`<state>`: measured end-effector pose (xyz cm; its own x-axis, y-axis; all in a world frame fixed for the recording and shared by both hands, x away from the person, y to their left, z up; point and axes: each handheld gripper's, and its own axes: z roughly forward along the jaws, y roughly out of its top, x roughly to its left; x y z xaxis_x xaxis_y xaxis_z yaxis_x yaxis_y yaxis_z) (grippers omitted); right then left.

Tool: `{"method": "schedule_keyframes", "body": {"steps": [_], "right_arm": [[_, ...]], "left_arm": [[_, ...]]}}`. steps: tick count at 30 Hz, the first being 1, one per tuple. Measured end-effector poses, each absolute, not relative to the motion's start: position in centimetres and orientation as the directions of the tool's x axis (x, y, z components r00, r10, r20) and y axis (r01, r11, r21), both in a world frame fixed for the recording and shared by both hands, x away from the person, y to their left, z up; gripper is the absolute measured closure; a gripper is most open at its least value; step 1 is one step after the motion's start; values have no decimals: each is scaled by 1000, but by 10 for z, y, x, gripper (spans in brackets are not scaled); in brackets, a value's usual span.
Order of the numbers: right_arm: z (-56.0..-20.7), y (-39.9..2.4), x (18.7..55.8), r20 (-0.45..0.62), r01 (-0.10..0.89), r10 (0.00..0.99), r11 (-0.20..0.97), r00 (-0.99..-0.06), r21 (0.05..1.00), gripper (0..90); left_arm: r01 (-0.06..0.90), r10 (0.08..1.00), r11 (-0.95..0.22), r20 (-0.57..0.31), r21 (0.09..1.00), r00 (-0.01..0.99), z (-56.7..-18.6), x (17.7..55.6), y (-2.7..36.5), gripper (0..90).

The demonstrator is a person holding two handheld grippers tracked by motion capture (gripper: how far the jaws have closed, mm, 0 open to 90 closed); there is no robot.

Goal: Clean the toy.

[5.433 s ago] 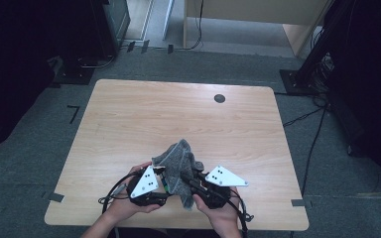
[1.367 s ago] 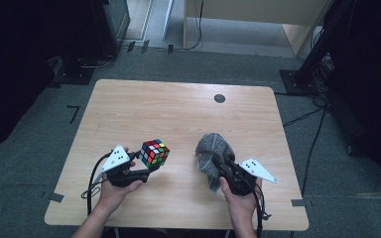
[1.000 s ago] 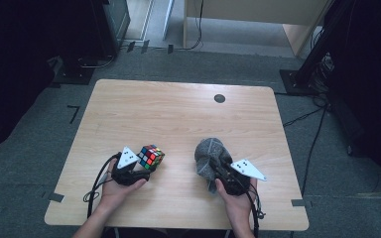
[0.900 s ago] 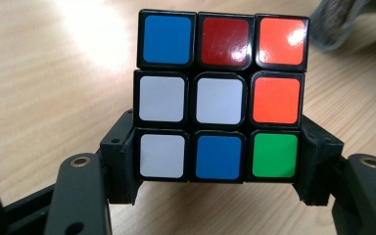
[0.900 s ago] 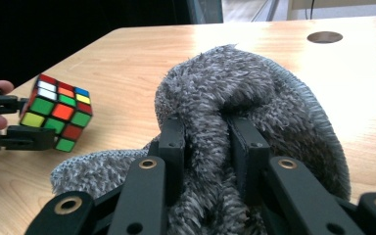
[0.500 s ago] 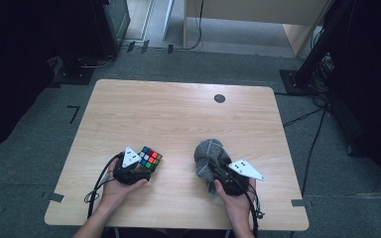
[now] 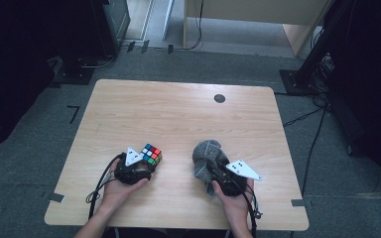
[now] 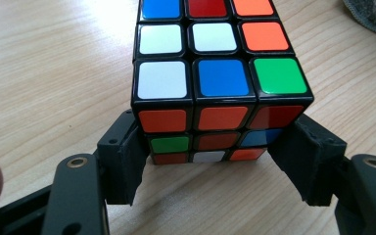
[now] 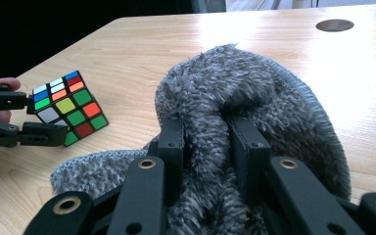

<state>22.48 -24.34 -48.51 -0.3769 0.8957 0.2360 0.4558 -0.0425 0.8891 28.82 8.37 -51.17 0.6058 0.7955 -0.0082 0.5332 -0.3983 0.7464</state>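
A scrambled Rubik's cube (image 7: 152, 152) sits tilted between the jaws of my left gripper (image 7: 148, 159), low over the table's near left. In the left gripper view both black pads (image 8: 127, 152) press the cube (image 8: 215, 78) on its lower side faces; the jaws have just been closing on it. The right gripper view shows the same cube (image 9: 66, 107) held by the left gripper (image 9: 41, 117). A grey fuzzy cloth (image 7: 206, 153) is bunched at the near right. My right gripper (image 9: 208, 142) is shut on a fold of this cloth (image 9: 254, 98).
The wooden table (image 7: 178, 114) has a round dark cable hole (image 7: 220, 98) near its far edge. Dark floor, cables and equipment stands surround the table. A corner of the cloth (image 8: 372, 12) lies just beyond the cube.
Since the oldest frame the grippers have parted, the cube going left and the cloth right. Over the last second the cube has sunk a little toward the table; the right gripper has kept still.
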Motion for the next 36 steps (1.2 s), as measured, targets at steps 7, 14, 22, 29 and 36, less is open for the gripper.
{"method": "schedule_keyframes", "body": {"steps": [7,14,22,29,36], "right_arm": [[-488,-243,228,217,455,902,-26,-373,890,710],[-502,-245,234,137,481,914,70,-383,874,709],[-518,-249,246,163,587,923,79,-348,806,470],[-493,-254,249,238,613,925,-8,-295,790,27],[-467,-281,244,234,581,920,-8,-315,814,0]], "left_arm": [[531,788,-350,-64,772,612,-504,287,93,153],[505,797,-232,-135,831,588,-477,287,129,132],[484,820,-251,-81,838,567,-467,277,148,125],[527,788,-156,-217,835,577,-478,263,173,110],[547,804,-161,-212,822,555,-485,255,193,100]]}}
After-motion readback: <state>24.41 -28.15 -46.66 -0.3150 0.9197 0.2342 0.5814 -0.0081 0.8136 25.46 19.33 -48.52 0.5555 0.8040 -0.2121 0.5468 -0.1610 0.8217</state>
